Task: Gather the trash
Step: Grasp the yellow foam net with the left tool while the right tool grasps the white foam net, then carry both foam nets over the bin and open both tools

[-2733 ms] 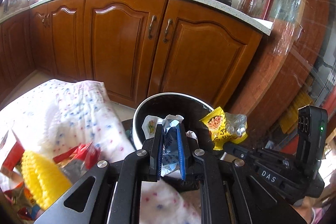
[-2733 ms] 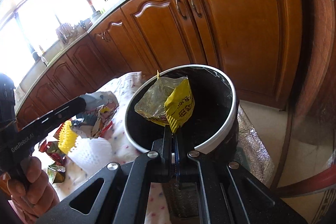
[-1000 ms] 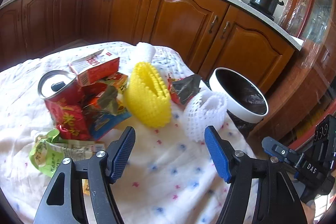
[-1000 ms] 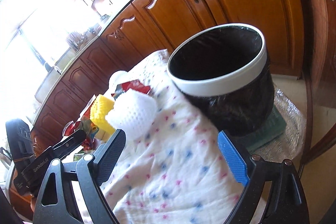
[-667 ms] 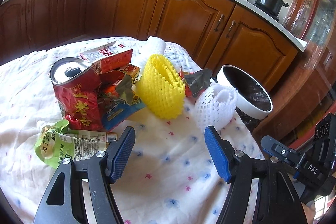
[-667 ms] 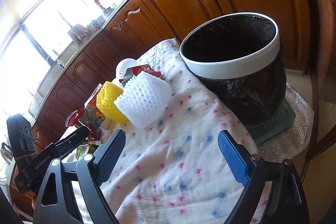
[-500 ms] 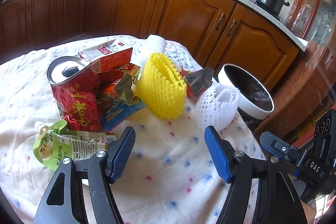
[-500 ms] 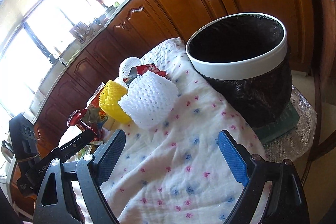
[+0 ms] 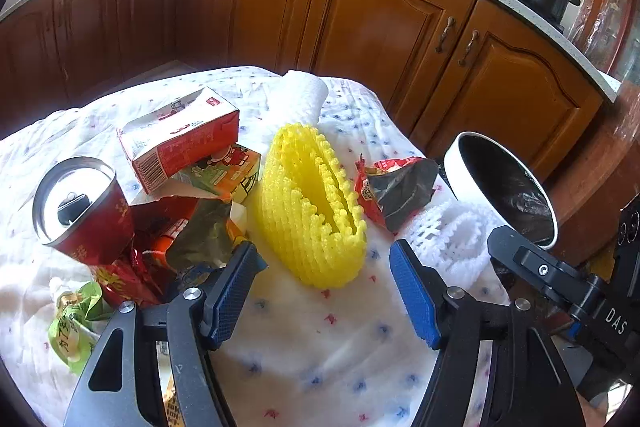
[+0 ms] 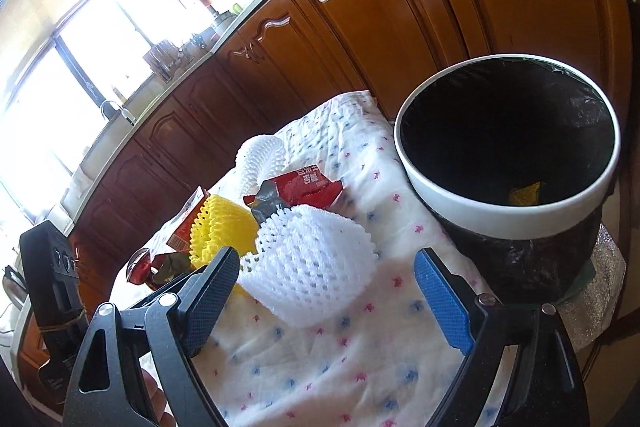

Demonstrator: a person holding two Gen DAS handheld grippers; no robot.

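Observation:
My left gripper (image 9: 326, 291) is open and empty, just short of a yellow foam fruit net (image 9: 312, 207) on the cloth. My right gripper (image 10: 332, 295) is open and empty, its jaws either side of a white foam net (image 10: 308, 263), which also shows in the left wrist view (image 9: 456, 239). The white-rimmed, black-lined bin (image 10: 508, 203) stands at the table's right edge with a yellow wrapper inside (image 10: 524, 193); the left wrist view shows it too (image 9: 500, 183). A red can (image 9: 84, 211), a red carton (image 9: 180, 139), a red-and-silver wrapper (image 9: 396, 187) and a green packet (image 9: 76, 323) lie on the cloth.
The table has a white dotted cloth (image 9: 320, 347). Wooden kitchen cabinets (image 9: 392, 27) stand behind it, with a wok and a pot on the counter. Another white foam net (image 10: 260, 159) lies at the far edge. The other gripper's body (image 10: 52, 287) is at the lower left.
Both grippers let go of their wrappers over the bin and opened. They came back over the table. The left closed in on the yellow net, the right on the white net.

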